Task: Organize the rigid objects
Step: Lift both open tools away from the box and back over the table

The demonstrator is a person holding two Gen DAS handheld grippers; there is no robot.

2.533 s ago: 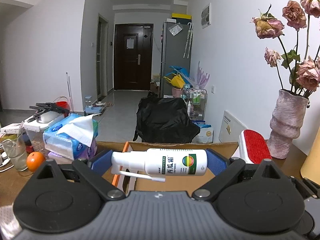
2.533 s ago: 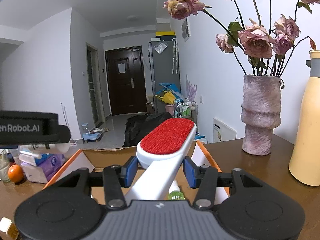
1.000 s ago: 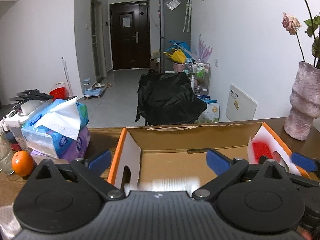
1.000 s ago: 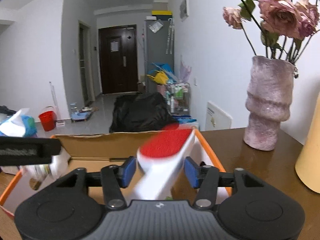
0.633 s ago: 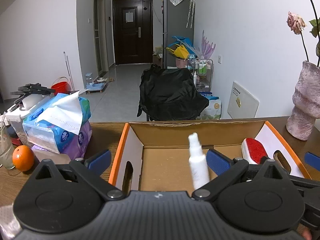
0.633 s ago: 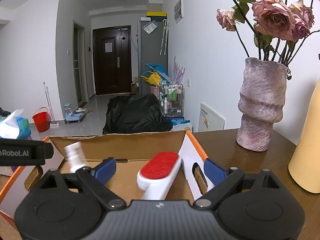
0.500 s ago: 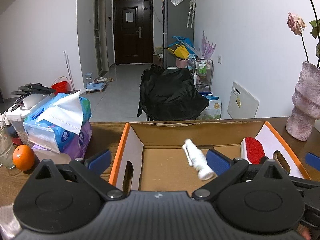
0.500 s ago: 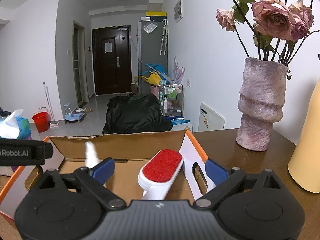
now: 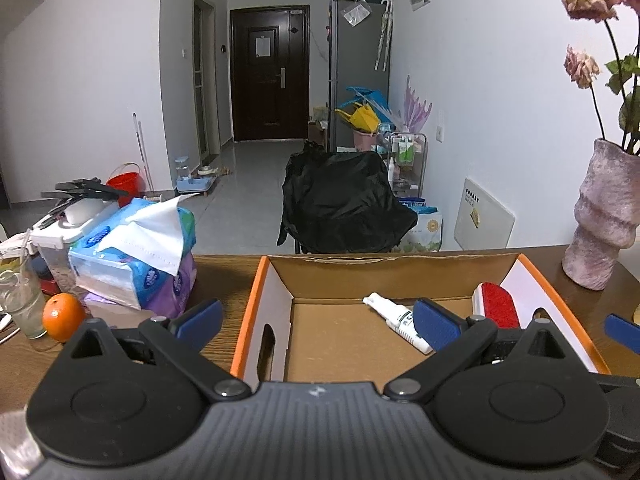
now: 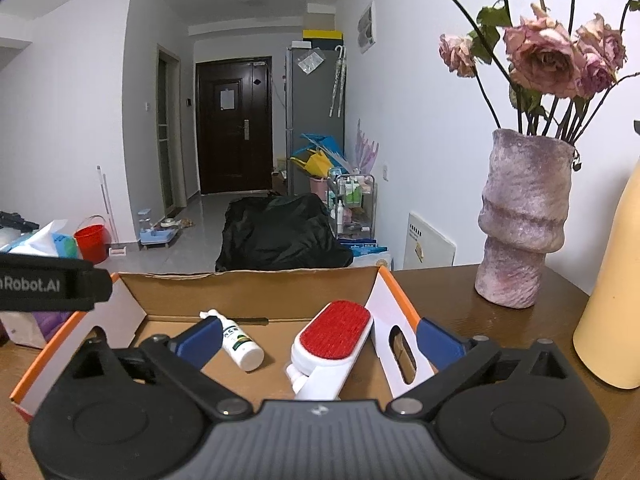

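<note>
Dark brown wood-grain worktop point(image 9: 224, 268) carrying an open cardboard box with orange rims point(image 10: 256, 292). On the box floor lie a white spray bottle with a green-printed label point(image 10: 238, 338) and, well to its right, a white lint brush with a red pile face point(image 10: 334, 342), which rests beside the box's right wall.

Left gripper point(image 9: 316, 322) — jaws spread wide, nothing between the blue pads. Right gripper point(image 10: 318, 338) — jaws opening; the lint brush lies between them, free of both pads.

Left of the box stand stacked blue and purple tissue packs point(image 9: 136, 264), an orange point(image 9: 62, 316) and a clear drinking glass point(image 9: 20, 300); right of it stand a mottled mauve ceramic vase of dried pink roses point(image 10: 520, 220) and a cream-yellow bottle point(image 10: 612, 304).

Beyond the worktop: a chair draped in black cloth point(image 9: 344, 204), a grey tiled floor point(image 9: 248, 184), white walls, a grey refrigerator point(image 9: 358, 72) and a dark brown door point(image 9: 268, 72).
</note>
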